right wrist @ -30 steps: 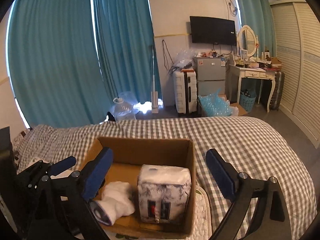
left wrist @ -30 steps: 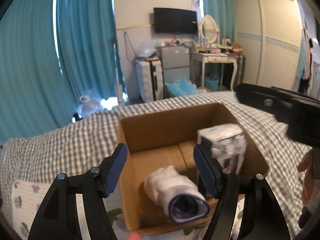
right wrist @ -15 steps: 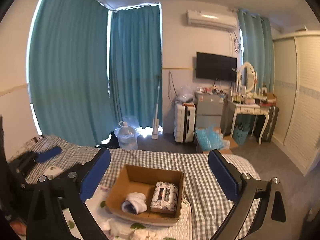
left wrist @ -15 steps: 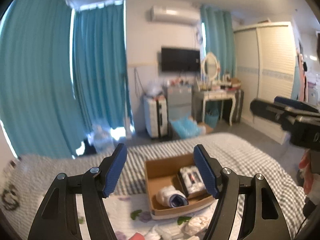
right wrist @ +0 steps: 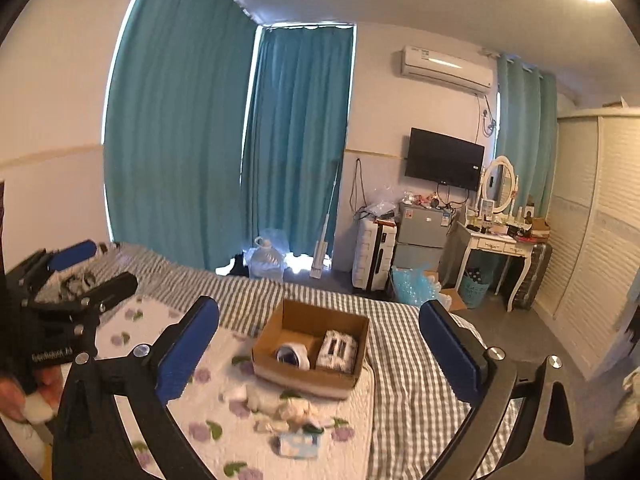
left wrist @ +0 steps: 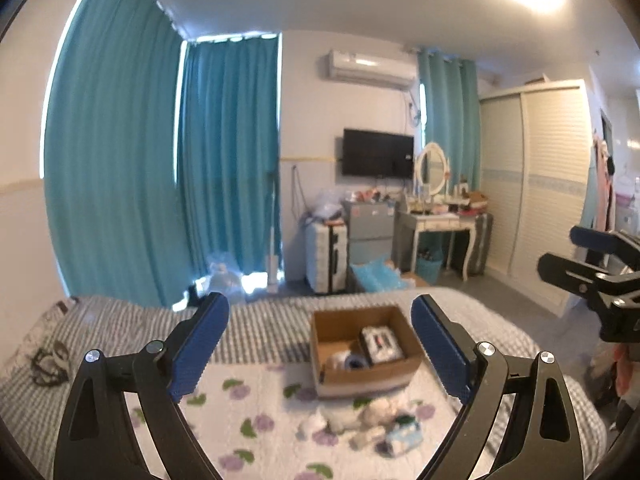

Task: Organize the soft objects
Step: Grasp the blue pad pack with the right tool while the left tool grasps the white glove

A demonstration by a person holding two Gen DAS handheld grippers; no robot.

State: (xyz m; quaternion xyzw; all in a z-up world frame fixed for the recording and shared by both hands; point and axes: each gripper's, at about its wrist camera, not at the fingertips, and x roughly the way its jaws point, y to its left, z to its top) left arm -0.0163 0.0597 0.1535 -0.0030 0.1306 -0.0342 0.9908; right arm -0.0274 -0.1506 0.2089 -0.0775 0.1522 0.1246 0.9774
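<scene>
An open cardboard box (left wrist: 408, 372) (right wrist: 296, 378) stands on the bed. In it lie a rolled white sock with a dark opening (left wrist: 347, 360) (right wrist: 292, 356) and a wrapped tissue pack (left wrist: 380, 343) (right wrist: 338, 350). A loose heap of small soft items (left wrist: 372, 424) (right wrist: 292, 412) lies on the floral quilt in front of the box. My left gripper (left wrist: 320, 350) is open and empty, high above the bed. My right gripper (right wrist: 320, 350) is open and empty too, held well back from the box.
The bed has a grey checked cover (right wrist: 416, 376) and a floral quilt (left wrist: 256, 416). Beyond it are teal curtains (left wrist: 224, 168), a white suitcase (right wrist: 374, 256), a small fridge (right wrist: 424, 236), a dressing table (right wrist: 496, 244) and a wardrobe (left wrist: 536, 192).
Both grippers have pulled up and back from the box, which now looks small and far. They stay open and empty. The heap of soft items has come into view.
</scene>
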